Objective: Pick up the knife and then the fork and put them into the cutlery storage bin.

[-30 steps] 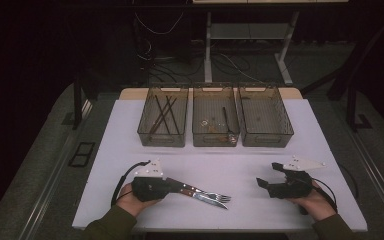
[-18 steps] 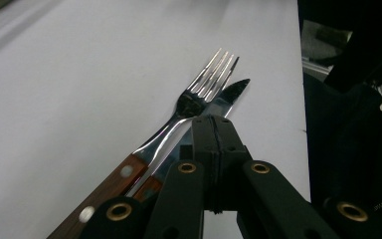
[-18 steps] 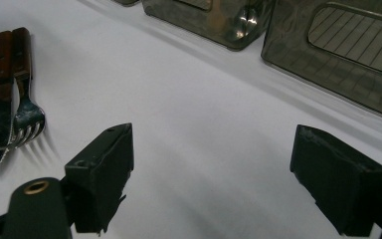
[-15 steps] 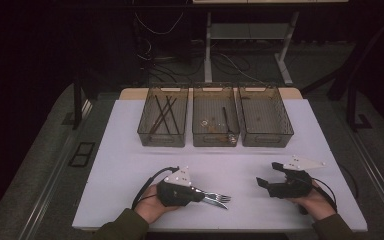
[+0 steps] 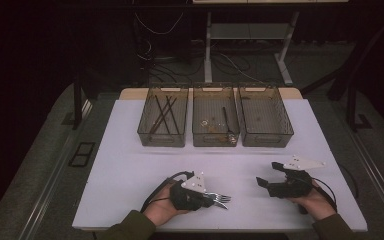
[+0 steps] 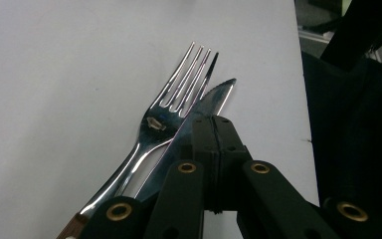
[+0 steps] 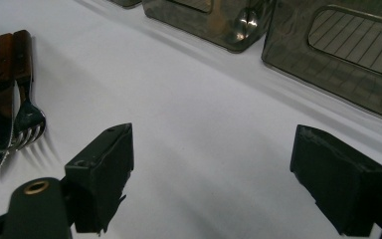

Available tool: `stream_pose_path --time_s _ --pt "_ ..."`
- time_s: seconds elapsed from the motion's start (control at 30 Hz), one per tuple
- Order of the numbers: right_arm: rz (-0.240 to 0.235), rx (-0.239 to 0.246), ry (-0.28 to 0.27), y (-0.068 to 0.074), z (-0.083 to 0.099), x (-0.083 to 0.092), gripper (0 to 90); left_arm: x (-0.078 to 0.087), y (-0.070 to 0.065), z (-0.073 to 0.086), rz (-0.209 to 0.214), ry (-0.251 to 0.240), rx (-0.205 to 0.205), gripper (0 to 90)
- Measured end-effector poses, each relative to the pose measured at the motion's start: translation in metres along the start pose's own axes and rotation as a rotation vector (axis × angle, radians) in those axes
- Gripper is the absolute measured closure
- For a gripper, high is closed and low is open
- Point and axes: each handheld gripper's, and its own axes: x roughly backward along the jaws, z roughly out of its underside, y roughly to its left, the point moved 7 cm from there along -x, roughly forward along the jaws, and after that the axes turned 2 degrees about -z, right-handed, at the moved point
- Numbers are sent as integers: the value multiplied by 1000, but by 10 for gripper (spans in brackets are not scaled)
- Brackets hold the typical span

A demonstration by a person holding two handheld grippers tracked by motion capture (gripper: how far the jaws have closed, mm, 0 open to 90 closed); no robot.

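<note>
Left gripper (image 5: pixel 207 198) clenched over fork (image 6: pixel 171 107) and knife (image 6: pixel 204 104); right gripper (image 5: pixel 265 183) released; chopsticks (image 5: pixel 162 114) fill left bin (image 5: pixel 162 137).

Silver fork (image 6: pixel 179 94) and knife (image 6: pixel 206 102) with brown handles, white table (image 5: pixel 130 165), smoky translucent bins (image 5: pixel 266 116)

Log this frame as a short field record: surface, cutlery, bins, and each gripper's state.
surface: white table
cutlery: fork and knife lying side by side, wooden handles
left gripper: jaws shut, over the cutlery, nothing visibly clamped
right gripper: jaws open, empty
bins: three clear bins in a row at the far side
</note>
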Motion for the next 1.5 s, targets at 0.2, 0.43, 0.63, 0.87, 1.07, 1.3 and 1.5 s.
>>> stream_pose_path --time_s 0.2,0.43,0.63,0.87,1.07,1.3,1.5 --pt "0 -1 -1 -1 0 0 173 -5 -1 -2 0 6 -14 892" --pt "-2 -2 1 0 0 0 173 -6 2 -4 -16 9 -28 892" --pt "-2 -4 1 -1 0 0 173 -8 5 -6 -29 11 -38 892" --pt "-2 -2 -1 -1 0 0 173 -10 11 -9 -55 15 -46 892" --pt "-4 -4 -1 -1 0 0 173 -12 16 -11 -69 7 -31 892" --pt "-6 -3 -1 0 0 0 173 -13 21 -13 -84 10 -34 892" --pt "-6 -3 -1 0 0 0 173 -13 26 -14 -95 19 -31 893"
